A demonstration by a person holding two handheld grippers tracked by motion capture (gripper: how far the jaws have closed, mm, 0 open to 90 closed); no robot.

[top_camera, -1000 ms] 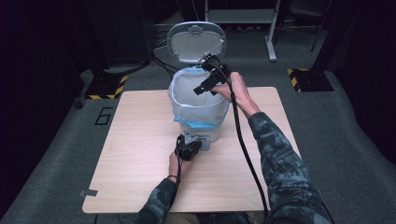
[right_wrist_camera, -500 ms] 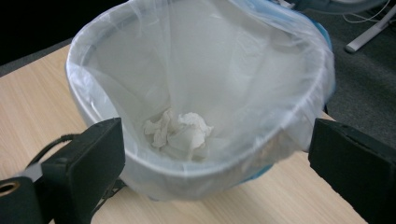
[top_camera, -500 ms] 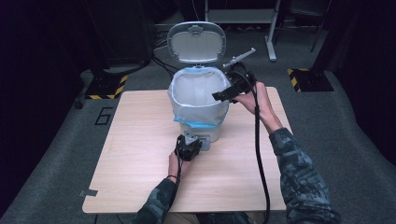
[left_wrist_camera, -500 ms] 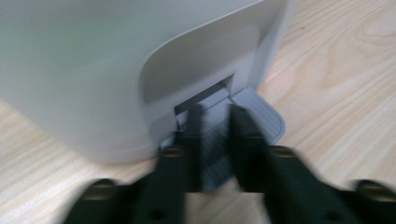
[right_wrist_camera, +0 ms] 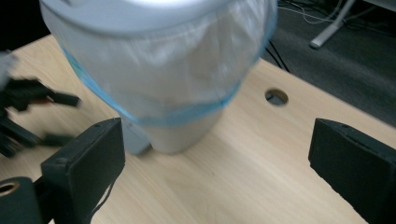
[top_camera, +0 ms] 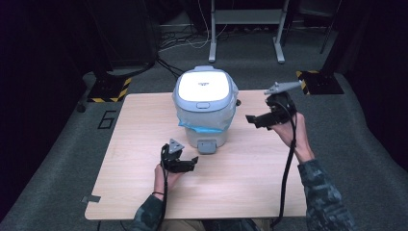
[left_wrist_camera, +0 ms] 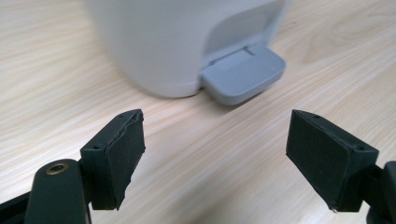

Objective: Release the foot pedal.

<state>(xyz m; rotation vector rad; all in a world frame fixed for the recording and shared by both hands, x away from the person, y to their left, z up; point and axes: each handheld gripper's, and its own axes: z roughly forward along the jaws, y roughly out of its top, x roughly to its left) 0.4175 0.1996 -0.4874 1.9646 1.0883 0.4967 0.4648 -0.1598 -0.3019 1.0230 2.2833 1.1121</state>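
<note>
Small white pedal bin with grey lid and blue-edged liner sits at upper centre of the high view, lid down. I read the closing step as finished. My left gripper, jaws just opened, empty, sits below the grey foot pedal. Right gripper gapes empty at right. Next: retreat both clear.

Lidded bin is standing mid-worktop, its pedal sticking out toward the near edge; bare wood is lying open left, right and near side for passing.
</note>
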